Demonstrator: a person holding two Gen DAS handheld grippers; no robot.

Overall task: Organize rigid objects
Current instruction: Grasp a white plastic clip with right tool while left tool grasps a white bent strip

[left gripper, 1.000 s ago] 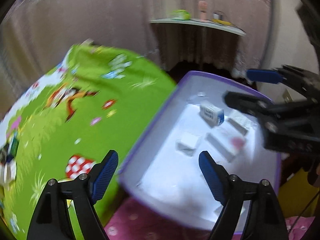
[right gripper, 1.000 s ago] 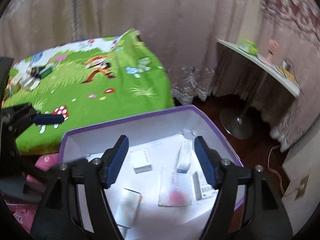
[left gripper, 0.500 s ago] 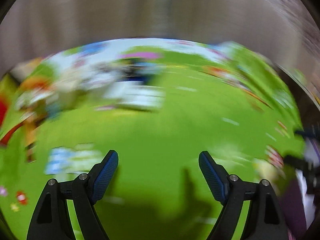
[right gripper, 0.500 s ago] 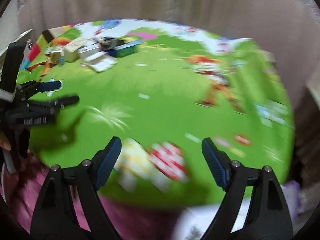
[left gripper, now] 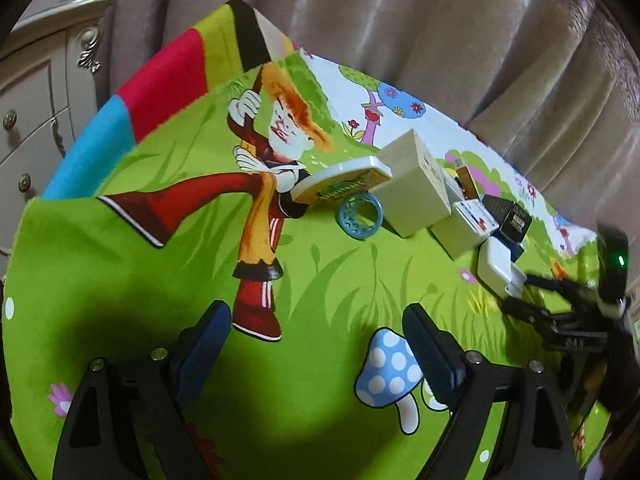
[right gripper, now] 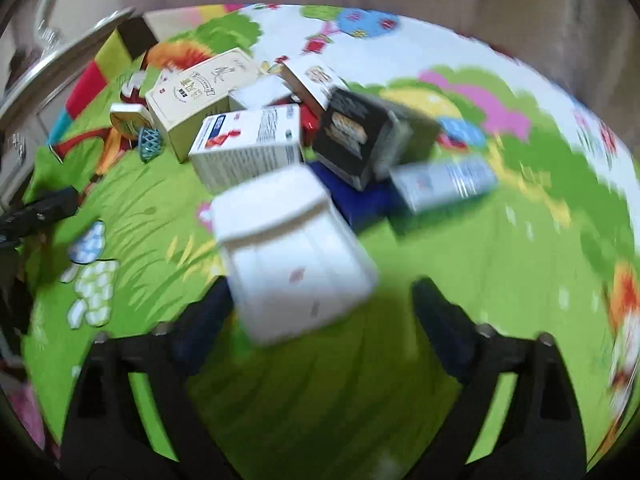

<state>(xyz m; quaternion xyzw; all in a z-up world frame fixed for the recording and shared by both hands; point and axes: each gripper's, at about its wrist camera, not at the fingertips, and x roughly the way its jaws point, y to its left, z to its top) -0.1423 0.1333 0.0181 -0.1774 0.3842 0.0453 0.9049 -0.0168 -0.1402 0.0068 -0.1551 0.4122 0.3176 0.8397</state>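
Note:
A pile of boxes lies on the green cartoon mat (left gripper: 160, 264). It holds a cream box (left gripper: 412, 188) (right gripper: 200, 92), a flat tin (left gripper: 340, 182), a blue ring (left gripper: 359, 216) (right gripper: 150, 144), a printed white box (right gripper: 248, 148) and a black box (right gripper: 356, 136). Nearest is a plain white box (right gripper: 292, 252) (left gripper: 496, 264). My right gripper (right gripper: 320, 316) (left gripper: 516, 296) hangs just before it, jaws opening; the box's near end lies between the fingertips, close to the left one, and no pad presses it. My left gripper (left gripper: 316, 344), jaws opening and empty, hovers over bare mat short of the pile.
Folded curtains hang behind the mat. A cream dresser (left gripper: 36, 80) stands at the left edge. A dark blue flat item (right gripper: 360, 204) and a white-and-blue box (right gripper: 444, 184) lie at the pile's right side. My left gripper shows dimly at the right wrist view's left edge.
Both grippers swung away from the purple-rimmed bin with its small boxes, across the mat to the pile. The right jaws stand wider than before. The white box now lies at the right fingertips.

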